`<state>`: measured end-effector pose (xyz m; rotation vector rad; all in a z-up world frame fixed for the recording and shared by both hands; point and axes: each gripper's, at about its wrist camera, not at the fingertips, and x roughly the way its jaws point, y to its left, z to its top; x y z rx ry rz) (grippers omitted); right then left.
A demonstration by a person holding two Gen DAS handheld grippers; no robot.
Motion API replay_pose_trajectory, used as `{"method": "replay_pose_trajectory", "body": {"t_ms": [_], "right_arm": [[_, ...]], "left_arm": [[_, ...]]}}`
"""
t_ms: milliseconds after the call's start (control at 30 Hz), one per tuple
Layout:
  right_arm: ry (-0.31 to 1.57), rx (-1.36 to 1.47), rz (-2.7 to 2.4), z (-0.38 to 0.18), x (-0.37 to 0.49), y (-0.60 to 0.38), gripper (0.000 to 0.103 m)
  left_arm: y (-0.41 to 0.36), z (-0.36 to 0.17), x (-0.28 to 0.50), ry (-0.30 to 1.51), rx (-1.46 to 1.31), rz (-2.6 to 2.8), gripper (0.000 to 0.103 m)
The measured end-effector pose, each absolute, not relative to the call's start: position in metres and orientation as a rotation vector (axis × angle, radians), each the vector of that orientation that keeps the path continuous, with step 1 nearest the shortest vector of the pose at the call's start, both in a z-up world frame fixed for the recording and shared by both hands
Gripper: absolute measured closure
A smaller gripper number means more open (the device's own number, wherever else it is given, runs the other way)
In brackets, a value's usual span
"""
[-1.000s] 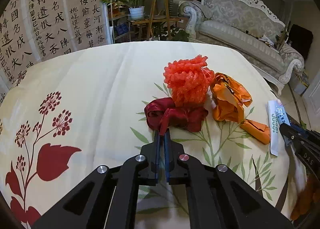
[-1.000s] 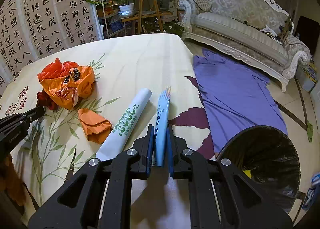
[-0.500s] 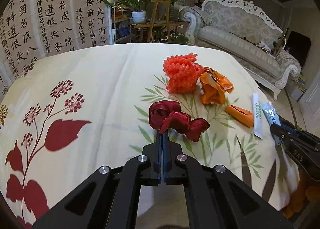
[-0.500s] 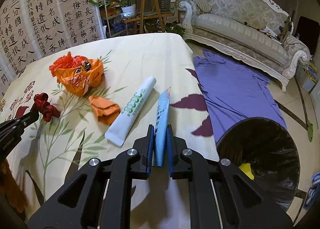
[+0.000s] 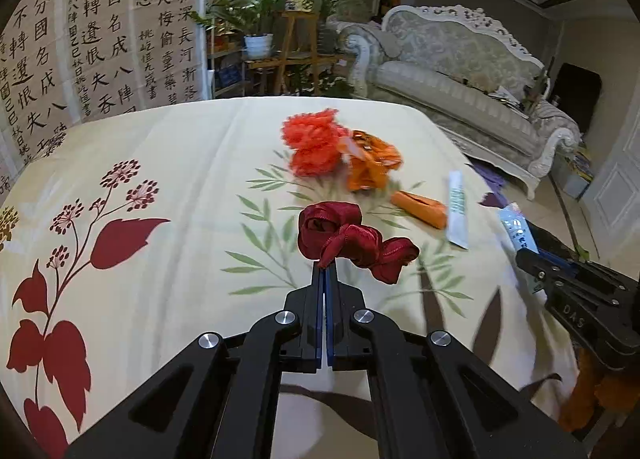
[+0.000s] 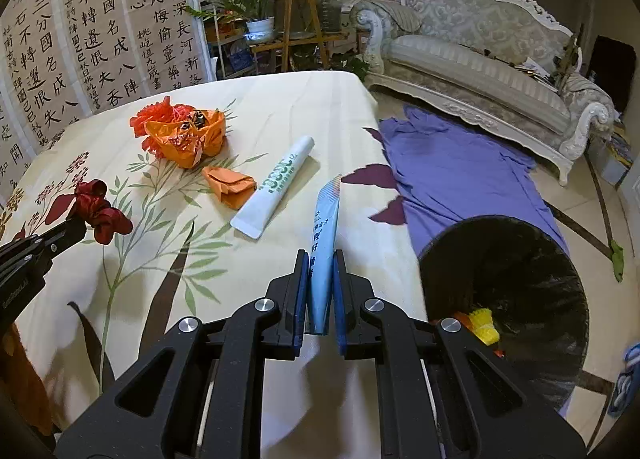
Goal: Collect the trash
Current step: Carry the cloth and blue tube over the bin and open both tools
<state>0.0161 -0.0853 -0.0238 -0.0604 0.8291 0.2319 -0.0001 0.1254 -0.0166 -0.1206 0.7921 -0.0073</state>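
Observation:
My left gripper is shut on a dark red ribbon, which hangs lifted above the floral tablecloth. The same ribbon shows at the left of the right wrist view. My right gripper is shut on a light blue tube that points away over the cloth. On the table lie a red mesh net, a crumpled orange bag, a small orange wrapper and a white tube. A black-lined bin stands on the floor to the right, with yellow and orange scraps inside.
A purple cloth lies on the floor beyond the bin. A pale sofa stands at the back right, plant stands at the back, and a calligraphy screen on the left. The table's right edge runs beside the purple cloth.
The left gripper has lifted the red ribbon off the cloth and drawn it back from the red net. The right gripper has pulled back with the blue tube, and the bin looms larger.

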Motion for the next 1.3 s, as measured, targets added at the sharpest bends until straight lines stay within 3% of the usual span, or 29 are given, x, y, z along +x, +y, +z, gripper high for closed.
{"method": "replay_pose_trajectory", "body": {"t_ms": [700, 1300], "right_arm": [[0.783, 0.037, -0.016, -0.017, -0.011, -0.198, 0.091], [0.776, 0.108, -0.143, -0.036, 0.001, -0.268, 0.091]], "left_arm": [[-0.009, -0.001, 0.01, 0.749, -0.028, -0.27, 0.102], [-0.097, -0.02, 0.042, 0.757, 0.087, -0.337, 0.102]]}}
